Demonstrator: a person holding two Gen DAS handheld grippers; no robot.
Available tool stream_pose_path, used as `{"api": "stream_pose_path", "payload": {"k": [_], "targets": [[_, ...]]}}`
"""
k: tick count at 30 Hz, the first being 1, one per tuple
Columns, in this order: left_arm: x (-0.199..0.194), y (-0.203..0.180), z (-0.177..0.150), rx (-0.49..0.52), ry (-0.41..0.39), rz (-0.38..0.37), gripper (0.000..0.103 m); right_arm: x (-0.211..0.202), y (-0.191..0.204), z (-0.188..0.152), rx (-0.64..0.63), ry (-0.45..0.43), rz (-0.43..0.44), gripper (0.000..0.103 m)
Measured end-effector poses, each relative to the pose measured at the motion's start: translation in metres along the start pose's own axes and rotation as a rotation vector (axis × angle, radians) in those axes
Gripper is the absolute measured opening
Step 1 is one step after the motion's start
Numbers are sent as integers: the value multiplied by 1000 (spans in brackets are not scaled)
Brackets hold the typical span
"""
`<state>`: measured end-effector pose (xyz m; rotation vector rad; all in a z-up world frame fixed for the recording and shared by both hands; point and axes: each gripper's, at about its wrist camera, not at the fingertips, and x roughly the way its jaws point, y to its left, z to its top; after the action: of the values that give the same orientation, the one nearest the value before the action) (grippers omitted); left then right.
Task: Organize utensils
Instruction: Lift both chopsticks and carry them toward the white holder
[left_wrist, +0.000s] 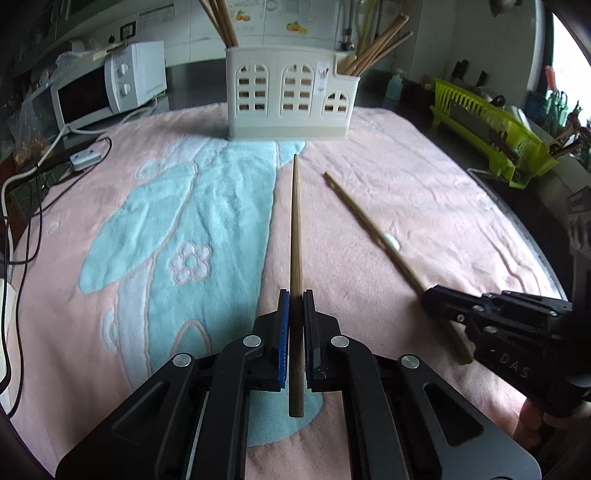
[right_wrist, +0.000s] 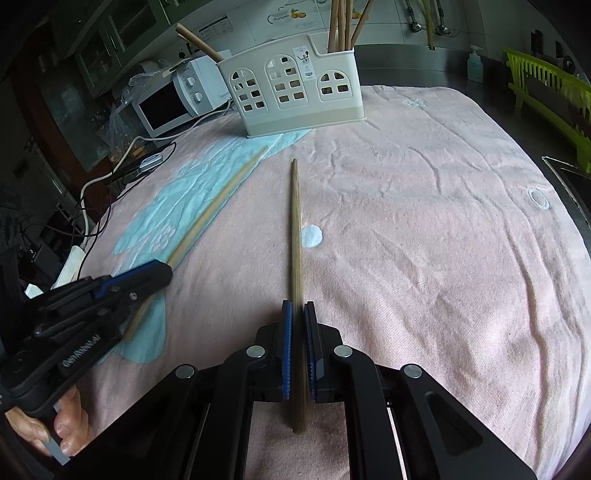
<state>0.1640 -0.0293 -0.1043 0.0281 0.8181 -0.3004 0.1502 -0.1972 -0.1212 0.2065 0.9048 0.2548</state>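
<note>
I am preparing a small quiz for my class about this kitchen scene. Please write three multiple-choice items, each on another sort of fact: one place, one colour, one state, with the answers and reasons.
1. Where does the cream plastic utensil holder with arched windows stand?
A. at the far end of the towel
B. on the microwave
C. in the green rack

2. Which colour is most of the flowered terry towel?
A. yellow
B. pink
C. grey

3. What is the state of the left claw?
A. open over the towel
B. shut on nothing
C. shut on a chopstick

Answers:
1 A, the holder rests on the towel's far end, ahead of both claws.
2 B, pink cloth surrounds a light blue patch.
3 C, its blue pads press a brown wooden chopstick; the right claw grips another chopstick likewise.
</note>
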Motion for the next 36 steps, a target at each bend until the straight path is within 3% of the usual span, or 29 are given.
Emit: {"api": "stream_pose_path", "payload": {"k": [10, 26, 36], "targets": [[-26, 6, 12, 7, -87, -2, 5, 0, 9, -3, -60, 12, -43, 8], [-5, 13, -5, 58, 96, -8, 5, -26, 7, 9, -73, -61, -70, 7], [-37, 19, 21, 56, -2, -41, 5, -59, 19, 28, -110, -173, -60, 7]]}}
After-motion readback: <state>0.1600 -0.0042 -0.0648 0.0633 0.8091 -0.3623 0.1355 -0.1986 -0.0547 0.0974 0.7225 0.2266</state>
